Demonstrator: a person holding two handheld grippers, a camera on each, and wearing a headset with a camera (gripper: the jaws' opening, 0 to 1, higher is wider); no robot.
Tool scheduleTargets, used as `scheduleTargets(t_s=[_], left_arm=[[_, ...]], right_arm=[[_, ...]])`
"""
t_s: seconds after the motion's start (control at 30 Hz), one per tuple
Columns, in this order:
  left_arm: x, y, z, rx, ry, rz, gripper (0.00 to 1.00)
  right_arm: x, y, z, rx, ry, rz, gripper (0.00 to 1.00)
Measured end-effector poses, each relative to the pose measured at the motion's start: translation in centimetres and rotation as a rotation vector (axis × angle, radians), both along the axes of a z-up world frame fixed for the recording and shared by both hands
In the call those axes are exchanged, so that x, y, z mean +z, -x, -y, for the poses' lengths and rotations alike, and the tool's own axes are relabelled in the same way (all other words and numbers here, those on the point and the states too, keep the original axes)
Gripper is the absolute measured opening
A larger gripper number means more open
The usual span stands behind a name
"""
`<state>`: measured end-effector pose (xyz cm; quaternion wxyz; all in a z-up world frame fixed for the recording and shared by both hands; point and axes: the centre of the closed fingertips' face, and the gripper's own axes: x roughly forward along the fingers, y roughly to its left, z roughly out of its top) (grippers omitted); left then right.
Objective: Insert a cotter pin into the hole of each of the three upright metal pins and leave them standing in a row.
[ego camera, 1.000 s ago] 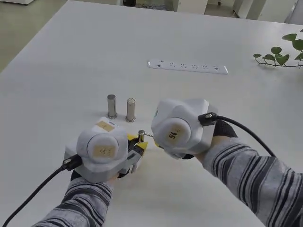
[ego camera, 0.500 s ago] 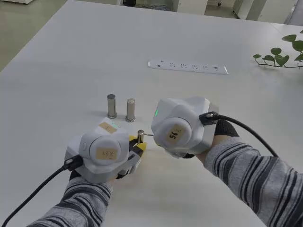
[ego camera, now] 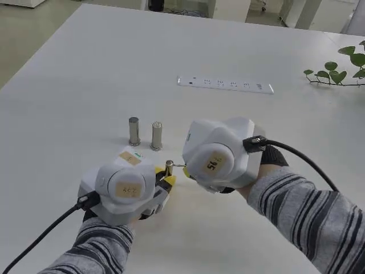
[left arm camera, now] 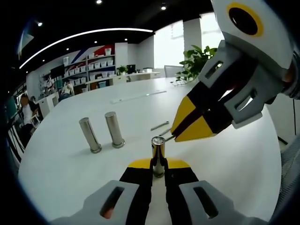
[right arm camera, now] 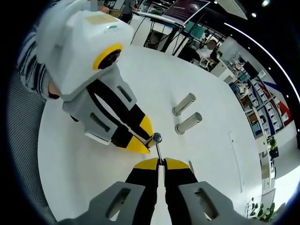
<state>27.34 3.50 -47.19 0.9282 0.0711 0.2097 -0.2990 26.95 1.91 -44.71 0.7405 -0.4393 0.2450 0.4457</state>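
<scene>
Not much has changed in the last second. My left gripper (left arm camera: pixel 158 165) still keeps its fingers shut tight on the bottom part of one metal pin (left arm camera: pixel 158 149). My right gripper (right arm camera: pixel 160 163) still has its fingers pinched on the cotter pin (right arm camera: pixel 159 151). The tip of the cotter pin stays right at the top of the metal pin, where the hole should be, but I cannot tell if it is in yet. So I think this pin is not done, and it needs a small, careful push. The metal pin stands straight up, close to me, between my two grippers and low over the counter (ego camera: pixel 85 68). The cotter pin lies sideways, its long way flat, pointing from my right fingers at the metal pin. The two other metal pins (ego camera: pixel 134 131) stand side by side a little farther back and look bare.
</scene>
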Motion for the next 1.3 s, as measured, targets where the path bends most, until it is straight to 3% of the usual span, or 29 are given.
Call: scheduleTargets(t_s=[0.63, 0.97, 1.3], left_arm=[[-0.2, 0.1, 0.0, 0.002, -0.003, 0.001, 0.05], [-0.2, 0.1, 0.0, 0.000, -0.006, -0.001, 0.05], [-0.2, 0.0, 0.0, -0.002, -0.008, -0.001, 0.05]], right_arm=[[0.2, 0.2, -1.6, 0.029, -0.028, 0.000, 0.00], [0.4, 0.4, -1.4, 0.006, -0.068, -0.027, 0.01], [0.3, 0.5, -0.9, 0.008, -0.054, -0.020, 0.00]])
